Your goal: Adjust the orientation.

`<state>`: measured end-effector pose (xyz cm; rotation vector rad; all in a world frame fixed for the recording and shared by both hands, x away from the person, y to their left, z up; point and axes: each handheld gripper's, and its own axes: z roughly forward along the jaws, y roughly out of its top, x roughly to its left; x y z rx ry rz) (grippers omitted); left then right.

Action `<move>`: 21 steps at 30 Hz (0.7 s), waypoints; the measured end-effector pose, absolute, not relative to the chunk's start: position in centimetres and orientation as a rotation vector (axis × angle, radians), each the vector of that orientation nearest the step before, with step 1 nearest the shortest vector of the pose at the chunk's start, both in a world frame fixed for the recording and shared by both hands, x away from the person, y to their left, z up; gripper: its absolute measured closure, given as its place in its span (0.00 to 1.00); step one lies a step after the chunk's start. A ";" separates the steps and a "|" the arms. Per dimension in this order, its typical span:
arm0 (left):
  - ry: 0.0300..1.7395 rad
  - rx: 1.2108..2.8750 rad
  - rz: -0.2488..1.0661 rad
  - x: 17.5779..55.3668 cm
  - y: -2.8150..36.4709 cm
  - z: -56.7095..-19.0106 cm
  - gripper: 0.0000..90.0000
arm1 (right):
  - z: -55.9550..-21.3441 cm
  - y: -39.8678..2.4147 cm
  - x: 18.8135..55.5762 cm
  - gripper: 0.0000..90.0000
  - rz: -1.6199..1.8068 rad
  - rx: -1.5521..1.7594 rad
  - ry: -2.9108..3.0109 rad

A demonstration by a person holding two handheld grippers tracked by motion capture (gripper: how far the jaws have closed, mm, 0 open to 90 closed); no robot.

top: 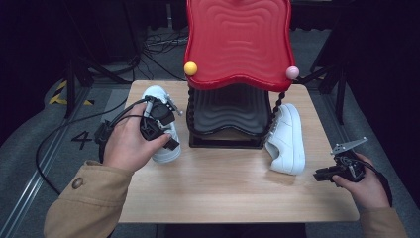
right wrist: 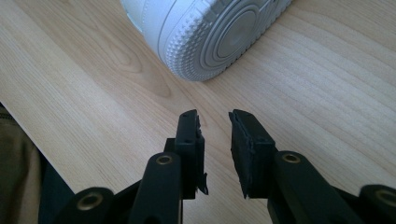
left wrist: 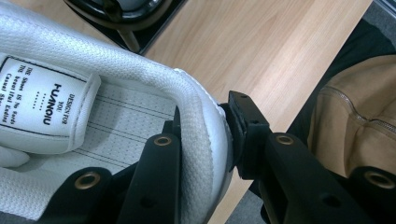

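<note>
Two white sneakers lie on the wooden table (top: 223, 193). The left sneaker (top: 157, 95) rests left of the rack, toe pointing away. My left gripper (top: 167, 140) is shut on its heel collar. In the left gripper view one jaw sits inside the sneaker (left wrist: 116, 56) and the other outside, with the padded rim pinched in my left gripper (left wrist: 205, 117). The right sneaker (top: 288, 141) lies on its side against the rack's right front. My right gripper (top: 321, 175) hovers near the table's right edge, open and holding nothing. Just ahead of my right gripper (right wrist: 212, 119) is the sneaker's sole (right wrist: 210, 32).
A two-level rack stands at the table's back centre, with a red wavy top shelf (top: 237, 39) and a black lower shelf (top: 228, 111). A yellow ball (top: 190, 68) and a pink ball (top: 292, 73) cap its front posts. Cables trail off the left side.
</note>
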<state>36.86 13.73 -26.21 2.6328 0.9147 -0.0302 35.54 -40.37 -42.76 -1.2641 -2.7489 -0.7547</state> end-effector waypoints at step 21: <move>0.885 2.646 0.083 37.4 13.7 -18.5 0.83 | -43.5 -39.7 35.6 0.83 -0.692 -1.262 -2.802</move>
